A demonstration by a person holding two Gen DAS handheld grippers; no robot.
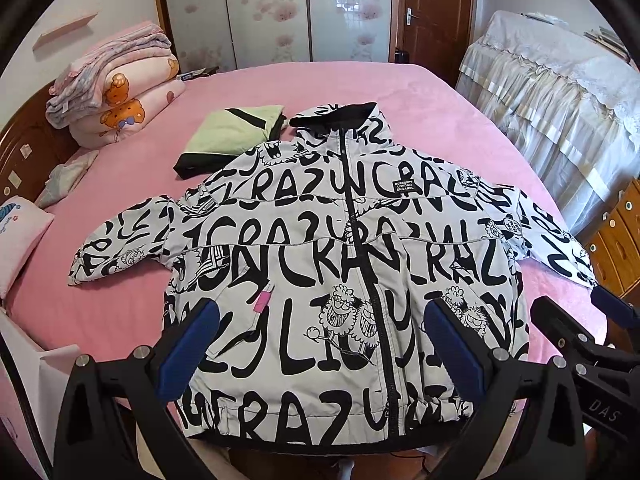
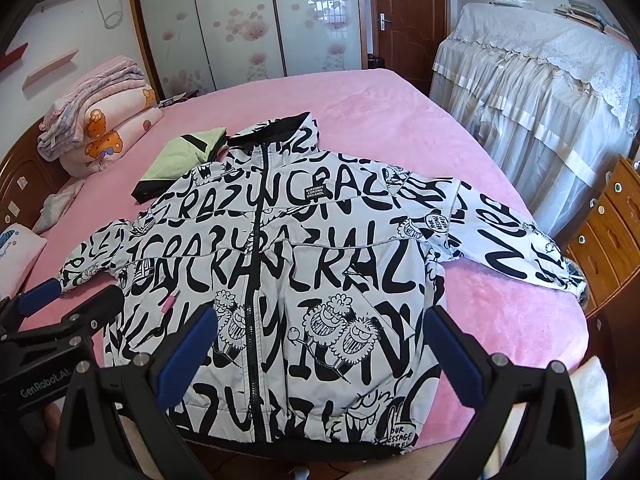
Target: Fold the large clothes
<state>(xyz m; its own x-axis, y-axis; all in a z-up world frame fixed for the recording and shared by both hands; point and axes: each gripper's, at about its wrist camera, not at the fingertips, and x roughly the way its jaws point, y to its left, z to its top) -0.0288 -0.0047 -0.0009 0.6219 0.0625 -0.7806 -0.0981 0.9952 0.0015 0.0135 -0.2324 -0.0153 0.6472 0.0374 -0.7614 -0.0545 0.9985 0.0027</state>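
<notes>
A white jacket (image 1: 340, 264) (image 2: 288, 264) with black lettering and cartoon prints lies flat on the pink bed, front up, zipped, both sleeves spread out to the sides. Its hem is nearest to me, its collar farthest. My left gripper (image 1: 320, 324) hovers open above the lower front of the jacket, holding nothing. My right gripper (image 2: 320, 324) is open too, above the hem's right half, with nothing between its blue pads. In the left wrist view the right gripper (image 1: 592, 308) shows at the right edge; in the right wrist view the left gripper (image 2: 72, 292) shows at the left edge.
A folded green and black garment (image 1: 232, 136) (image 2: 180, 156) lies just beyond the jacket's left shoulder. Stacked pink quilts (image 1: 116, 92) sit at the bed's far left by the headboard. A lace-covered piece of furniture (image 2: 540, 92) and wooden drawers (image 2: 608, 232) stand to the right.
</notes>
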